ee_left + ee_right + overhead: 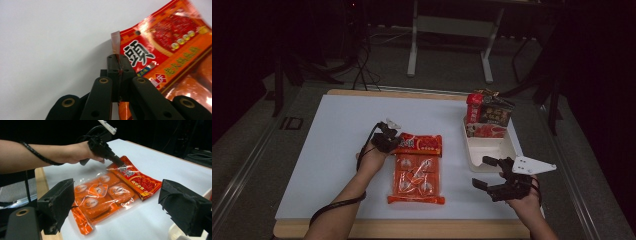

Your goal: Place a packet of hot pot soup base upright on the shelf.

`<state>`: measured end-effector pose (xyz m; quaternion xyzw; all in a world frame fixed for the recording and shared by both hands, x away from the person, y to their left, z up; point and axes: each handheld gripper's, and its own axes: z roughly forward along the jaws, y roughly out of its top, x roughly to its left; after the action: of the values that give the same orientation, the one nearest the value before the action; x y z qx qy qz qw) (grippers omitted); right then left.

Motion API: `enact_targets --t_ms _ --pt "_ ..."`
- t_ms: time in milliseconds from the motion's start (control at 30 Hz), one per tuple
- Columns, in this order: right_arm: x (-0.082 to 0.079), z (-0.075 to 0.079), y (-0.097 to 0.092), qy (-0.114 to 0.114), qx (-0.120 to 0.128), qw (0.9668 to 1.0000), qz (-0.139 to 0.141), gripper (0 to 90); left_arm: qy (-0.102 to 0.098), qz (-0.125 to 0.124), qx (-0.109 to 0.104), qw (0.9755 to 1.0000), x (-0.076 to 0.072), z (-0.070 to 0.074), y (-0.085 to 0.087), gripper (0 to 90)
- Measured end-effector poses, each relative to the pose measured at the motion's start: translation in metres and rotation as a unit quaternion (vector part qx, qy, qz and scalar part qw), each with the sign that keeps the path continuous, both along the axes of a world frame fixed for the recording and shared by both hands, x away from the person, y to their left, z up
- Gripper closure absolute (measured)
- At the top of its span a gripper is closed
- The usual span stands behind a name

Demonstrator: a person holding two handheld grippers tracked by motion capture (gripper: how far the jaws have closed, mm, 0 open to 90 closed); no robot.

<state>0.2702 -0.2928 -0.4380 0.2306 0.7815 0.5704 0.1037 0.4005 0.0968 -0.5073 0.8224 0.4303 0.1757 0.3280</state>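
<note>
The left hand-held gripper (pixel 393 141) is seen clamped tight on the top corner of the orange snack packet (pixel 417 167), the film pinched flat between the jaws in the left gripper view; the packet's red header is curled up off the white tabletop (pixel 337 145) while the clear lower part is left lying flat, near the front edge; the right hand-held gripper (pixel 486 172) is held wide open with nothing in it, just beside the white bin (pixel 492 150), where other packets are stood; a pick-up is judged to be under way; next, a clean lift and a carry across to the bin are probably called for.
</note>
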Motion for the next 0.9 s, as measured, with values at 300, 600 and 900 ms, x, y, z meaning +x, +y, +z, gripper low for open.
enact_targets --t_ms 300,600,900 --pt "0.000 0.003 0.000 -0.023 0.007 0.9997 -0.008 13.9 -0.031 -0.017 -0.027 0.9990 -0.016 0.027 0.006 90.0" --pt "-0.001 0.005 0.003 -0.038 -0.010 0.9990 -0.023 14.6 -0.068 -0.033 -0.057 0.9956 -0.033 0.049 0.011 90.0" --pt "0.000 0.017 -0.002 -0.022 0.011 0.9992 -0.031 13.0 -0.102 -0.058 -0.076 0.9902 -0.055 0.076 0.012 90.0"
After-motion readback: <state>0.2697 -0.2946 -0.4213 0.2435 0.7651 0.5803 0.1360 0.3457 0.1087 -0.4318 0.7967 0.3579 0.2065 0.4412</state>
